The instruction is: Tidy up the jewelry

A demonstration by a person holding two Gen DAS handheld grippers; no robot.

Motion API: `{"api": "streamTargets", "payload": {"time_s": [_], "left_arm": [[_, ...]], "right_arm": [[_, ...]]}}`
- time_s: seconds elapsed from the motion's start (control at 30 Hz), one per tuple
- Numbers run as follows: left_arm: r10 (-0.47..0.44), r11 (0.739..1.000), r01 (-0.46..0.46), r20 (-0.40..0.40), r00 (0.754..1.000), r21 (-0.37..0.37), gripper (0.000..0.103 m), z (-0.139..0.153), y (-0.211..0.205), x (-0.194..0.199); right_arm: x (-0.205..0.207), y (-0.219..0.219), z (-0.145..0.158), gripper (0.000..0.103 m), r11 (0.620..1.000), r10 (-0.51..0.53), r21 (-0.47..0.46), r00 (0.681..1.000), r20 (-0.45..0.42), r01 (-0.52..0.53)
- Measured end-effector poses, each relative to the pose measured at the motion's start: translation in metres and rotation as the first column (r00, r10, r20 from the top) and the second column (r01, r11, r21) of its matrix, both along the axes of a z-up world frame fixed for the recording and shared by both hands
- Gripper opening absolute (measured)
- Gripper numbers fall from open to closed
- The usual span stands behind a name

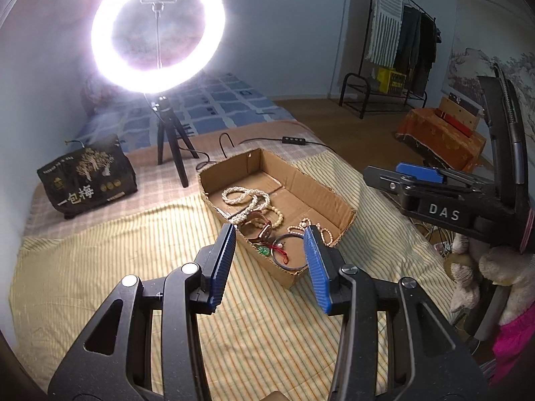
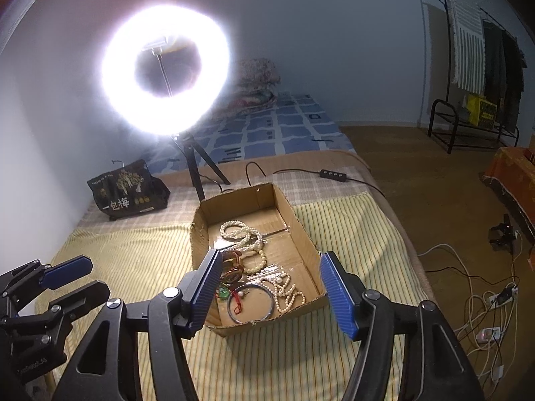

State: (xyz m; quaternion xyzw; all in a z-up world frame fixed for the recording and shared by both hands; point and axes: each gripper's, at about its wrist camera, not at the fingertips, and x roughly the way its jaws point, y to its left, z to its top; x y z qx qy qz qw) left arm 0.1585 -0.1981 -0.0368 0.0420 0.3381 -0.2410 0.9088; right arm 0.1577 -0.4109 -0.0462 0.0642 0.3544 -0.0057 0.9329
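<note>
A: Left to right, quick. Black bag (image 2: 128, 191) far left on the bed, ring light (image 2: 166, 70) behind the box.

B: Left gripper (image 1: 270, 264)?

A: Jaws apart, nothing between them, hovering over the near end of the cardboard box (image 2: 302, 215).

B: Jewelry?

A: All inside the box. Pearl necklace (image 2: 241, 234) mid-box, brown bracelet (image 2: 232, 269) by the left wall, dark bangle (image 2: 250, 303) and small pearl strand (image 2: 286, 294) at the near end.

B: Right gripper (image 2: 272, 285)?

A: Also spread wide, empty, framing the near end of the box, above the bangle. Not touching anything.
</note>
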Motion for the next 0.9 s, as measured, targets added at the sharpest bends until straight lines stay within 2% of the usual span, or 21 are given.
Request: {"api": "streamTargets", "payload": {"time_s": [0.2,0.27,0.5,0.53,0.57,0.63,0.73,0.8,0.9], "left_arm": [[0.000,1.000,-0.001,0.035,0.999,0.003,0.044,0.007,0.012,-0.014],[-0.002,1.000,0.001,0.044,0.999,0.004,0.055,0.009,0.015,-0.019],[0.005,1.000,-0.007,0.074,0.997,0.023,0.056,0.012,0.029,-0.034],[0.007,1.000,-0.009,0.076,0.997,0.022,0.058,0.013,0.031,-0.037],[0.012,1.000,-0.013,0.083,0.997,0.020,0.064,0.014,0.034,-0.040],[0.023,1.000,-0.025,0.098,0.995,0.014,0.072,0.017,0.038,-0.045],[0.033,0.999,-0.034,0.112,0.993,0.008,0.074,0.020,0.044,-0.050],[0.043,0.999,-0.045,0.125,0.991,0.007,0.077,0.022,0.047,-0.053],[0.064,0.998,-0.064,0.153,0.986,0.000,0.088,0.024,0.052,-0.058]], "right_arm": [[-0.022,0.013,0.011,0.072,0.999,0.004,-0.032,1.000,0.029,-0.003],[-0.029,0.018,0.014,0.076,0.999,0.004,-0.054,0.999,0.037,-0.002],[-0.054,0.034,0.017,0.086,0.996,-0.008,-0.086,0.998,0.055,0.012],[-0.058,0.037,0.019,0.086,0.996,-0.012,-0.092,0.998,0.062,0.018],[-0.061,0.038,0.019,0.087,0.995,-0.016,-0.095,0.998,0.067,0.022],[-0.067,0.042,0.022,0.094,0.994,-0.031,-0.102,0.996,0.082,0.040],[-0.076,0.044,0.026,0.102,0.990,-0.062,-0.117,0.991,0.116,0.075],[-0.081,0.047,0.029,0.103,0.985,-0.078,-0.139,0.987,0.142,0.098],[-0.084,0.051,0.033,0.103,0.980,-0.085,-0.163,0.982,0.167,0.113]]}}
